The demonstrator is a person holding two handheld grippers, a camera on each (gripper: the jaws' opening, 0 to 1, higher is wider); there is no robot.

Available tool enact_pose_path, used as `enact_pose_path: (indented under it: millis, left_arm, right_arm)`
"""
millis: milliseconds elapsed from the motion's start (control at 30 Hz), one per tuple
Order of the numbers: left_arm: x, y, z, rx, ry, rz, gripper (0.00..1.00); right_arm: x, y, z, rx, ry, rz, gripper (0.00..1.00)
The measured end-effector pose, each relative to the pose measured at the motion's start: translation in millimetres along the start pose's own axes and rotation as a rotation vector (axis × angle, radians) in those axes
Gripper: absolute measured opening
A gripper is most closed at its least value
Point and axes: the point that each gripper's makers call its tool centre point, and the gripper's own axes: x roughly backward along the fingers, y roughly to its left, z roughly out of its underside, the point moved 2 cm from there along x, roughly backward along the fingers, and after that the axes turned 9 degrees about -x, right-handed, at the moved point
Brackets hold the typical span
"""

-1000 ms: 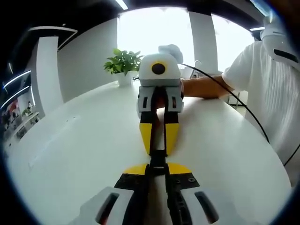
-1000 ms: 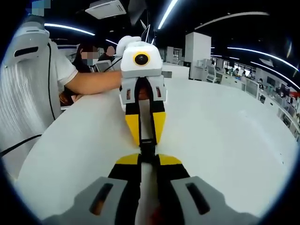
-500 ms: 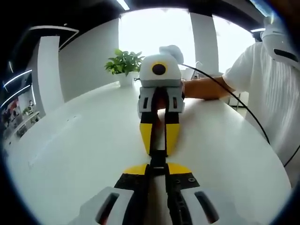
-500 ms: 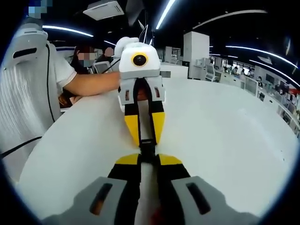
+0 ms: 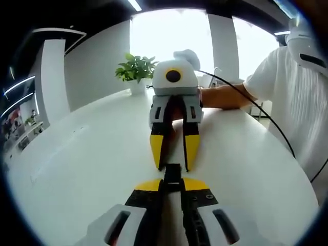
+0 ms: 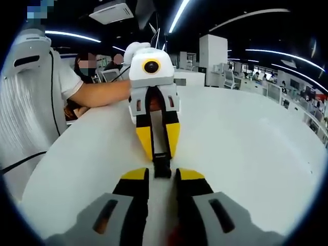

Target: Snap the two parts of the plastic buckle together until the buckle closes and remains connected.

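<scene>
The black plastic buckle (image 5: 172, 173) is pinched by the left gripper (image 5: 172, 185); the right gripper (image 6: 163, 174) has yellow tips spread apart. A leafy plant (image 5: 134, 67) stands far on the smooth white table (image 5: 92, 154).

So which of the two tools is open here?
The right tool: its jaws stand apart, clear of the buckle; the left tool is clamped on it.

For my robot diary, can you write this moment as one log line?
left gripper: shut on buckle | right gripper: open
</scene>
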Motion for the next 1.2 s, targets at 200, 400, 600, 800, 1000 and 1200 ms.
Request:
enact_pose_path:
  millis: [200, 400, 600, 800, 1000, 1200]
  left_arm:
    - [-0.2, 0.4, -0.1, 0.000, 0.000, -0.001, 0.11]
    - [-0.1, 1.9, 0.0, 0.000, 0.000, -0.002, 0.11]
    - [-1.0, 1.1, -0.9, -0.002, -0.001, -0.001, 0.11]
    - [-0.7, 0.6, -1.0, -0.002, 0.000, -0.002, 0.11]
    - [0.2, 2.3, -0.6, -0.005, 0.001, -0.013, 0.11]
    - [0.3, 2.0, -0.6, -0.006, 0.008, -0.015, 0.11]
  right_arm:
    - [0.0, 0.0, 0.0, 0.004, 0.000, 0.000, 0.20]
    - [-0.1, 0.3, -0.1, 0.004, 0.000, 0.001, 0.20]
    - [-0.4, 1.4, -0.7, 0.002, 0.003, -0.003, 0.25]
    - [-0.6, 2.2, -0.8, -0.001, 0.001, -0.003, 0.27]
    - [0.8, 1.2, -3.1, -0.009, -0.010, 0.005, 0.29]
    - [9.4, 0.3, -9.2, -0.017, -0.032, 0.031, 0.29]
